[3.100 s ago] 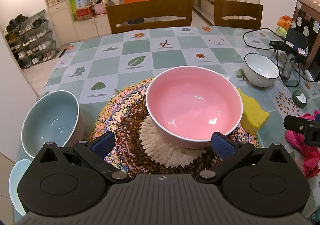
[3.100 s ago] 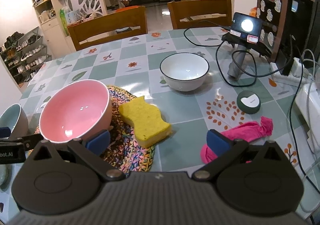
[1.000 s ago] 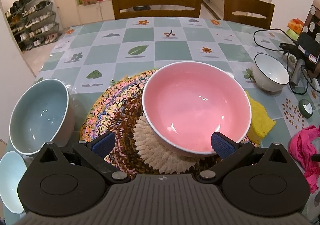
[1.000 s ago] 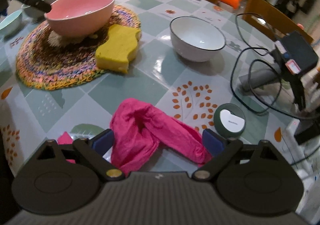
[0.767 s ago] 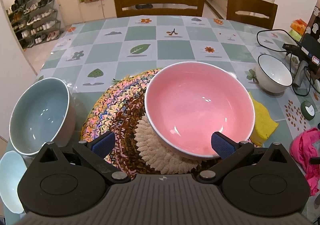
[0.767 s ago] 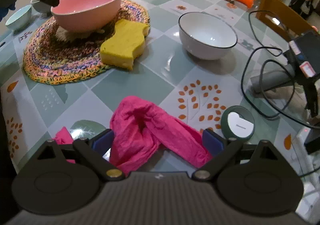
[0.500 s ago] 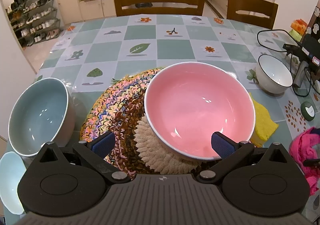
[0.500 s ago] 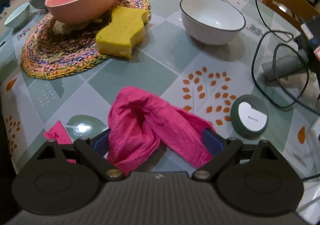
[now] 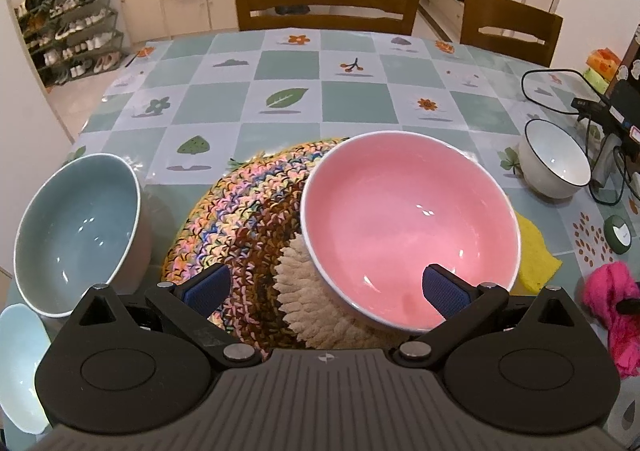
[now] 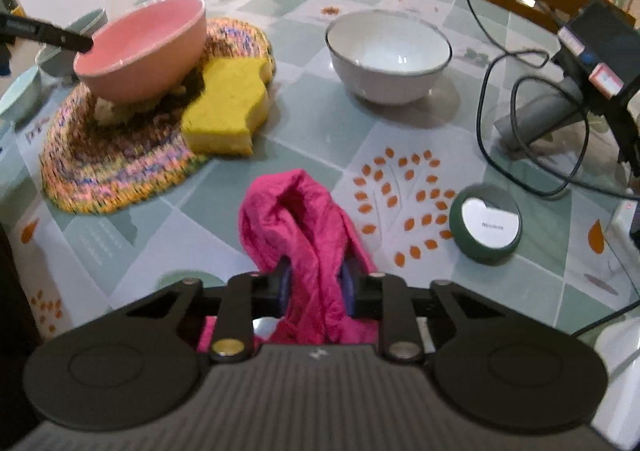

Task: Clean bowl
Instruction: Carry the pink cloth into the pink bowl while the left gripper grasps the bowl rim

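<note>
Your right claw, apart half a second ago, now clamped on the pink cloth, your left claw still apart, straddling the pink bowl rim

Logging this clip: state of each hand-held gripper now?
Left gripper: open, one finger inside the pink bowl.
Right gripper: shut on the cloth.
</note>
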{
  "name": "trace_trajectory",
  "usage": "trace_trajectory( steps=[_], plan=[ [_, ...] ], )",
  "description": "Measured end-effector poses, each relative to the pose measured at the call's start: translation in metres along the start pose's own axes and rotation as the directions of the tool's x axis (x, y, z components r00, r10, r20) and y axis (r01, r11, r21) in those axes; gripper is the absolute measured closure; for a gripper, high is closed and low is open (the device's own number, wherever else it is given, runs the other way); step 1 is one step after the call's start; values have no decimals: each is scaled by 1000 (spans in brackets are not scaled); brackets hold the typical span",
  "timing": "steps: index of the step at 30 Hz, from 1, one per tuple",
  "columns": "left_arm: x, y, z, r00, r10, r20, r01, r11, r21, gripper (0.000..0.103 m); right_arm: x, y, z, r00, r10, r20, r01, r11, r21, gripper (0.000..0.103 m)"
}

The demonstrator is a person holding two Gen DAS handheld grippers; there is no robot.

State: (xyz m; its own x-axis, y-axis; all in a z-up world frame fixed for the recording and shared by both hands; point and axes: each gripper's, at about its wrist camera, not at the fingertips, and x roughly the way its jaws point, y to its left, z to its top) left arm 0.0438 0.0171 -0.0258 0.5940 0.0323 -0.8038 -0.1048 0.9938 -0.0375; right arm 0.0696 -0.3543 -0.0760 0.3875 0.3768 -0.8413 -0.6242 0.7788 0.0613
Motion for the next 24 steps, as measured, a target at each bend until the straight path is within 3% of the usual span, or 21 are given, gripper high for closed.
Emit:
trace_trajectory(
  steps=[10,24],
  plan=[
    [7,13,2,1000,-2,-5,2,1000,-29,0,-37,61,63,993,-28,115,31,999,-25,81],
    [12,31,6,1000,-27,-5,27,999,-34,0,-3,141,156,989,-26,144,56,977,-207,81]
  ],
)
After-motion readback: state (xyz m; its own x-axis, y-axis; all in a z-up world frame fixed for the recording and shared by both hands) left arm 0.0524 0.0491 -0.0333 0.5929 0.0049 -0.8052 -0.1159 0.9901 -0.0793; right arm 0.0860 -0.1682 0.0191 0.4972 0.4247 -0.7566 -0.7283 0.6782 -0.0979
